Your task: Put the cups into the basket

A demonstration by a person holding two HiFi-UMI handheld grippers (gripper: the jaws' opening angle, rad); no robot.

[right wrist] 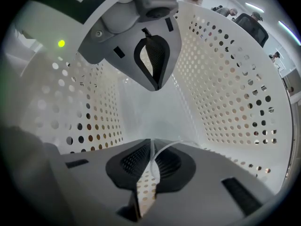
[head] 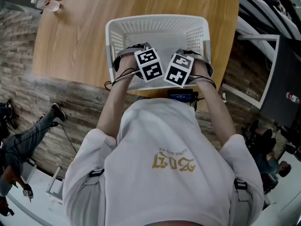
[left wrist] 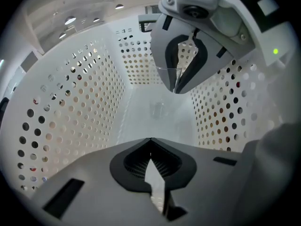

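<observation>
The white perforated basket (head: 155, 25) stands on a wooden table (head: 70, 46). Both grippers reach into it at its near side. My right gripper (head: 181, 65) is shut on the thin rim of a clear plastic cup (right wrist: 167, 144), which curves out from between its jaws (right wrist: 150, 142). In the left gripper view, that gripper (left wrist: 181, 86) hangs at the top with the faint cup (left wrist: 162, 108) below it. My left gripper (head: 143, 60) has its jaws closed at the tips (left wrist: 150, 142), and I see nothing between them. In the right gripper view it (right wrist: 155, 86) shows at the top.
Perforated basket walls (left wrist: 70, 102) (right wrist: 225, 88) close in on both sides of the grippers. A plastic bottle (head: 47, 4) lies at the table's far left corner. A dark device (head: 182, 96) sits at the near table edge. A person's legs (head: 28, 131) show on the floor at left.
</observation>
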